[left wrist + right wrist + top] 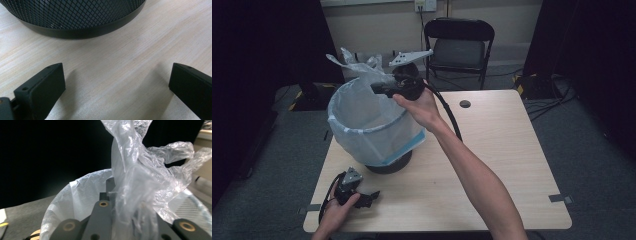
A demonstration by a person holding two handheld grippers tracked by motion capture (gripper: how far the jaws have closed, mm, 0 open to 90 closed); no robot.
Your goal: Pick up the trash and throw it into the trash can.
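Right gripper view: right gripper (125,225) clenched on bag (140,195), film bunched between fingers over bin (387,165). Thin, slippery, tearable; pinch gathered edge. Left gripper (115,85) released, empty.

A black folding chair (459,47) is set against a pale wall (377,25), beyond the wooden table (492,165), on grey carpet (597,165).

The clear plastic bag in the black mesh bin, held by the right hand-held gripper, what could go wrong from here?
1. The right hand-held gripper pinches a bunched piece of the thin clear plastic bag; a hard pull might tear it or slip it free.
2. The black mesh bin stands unheld, since the left hand-held gripper sits open on the light wooden table, so tugging may tip or drag the bin.
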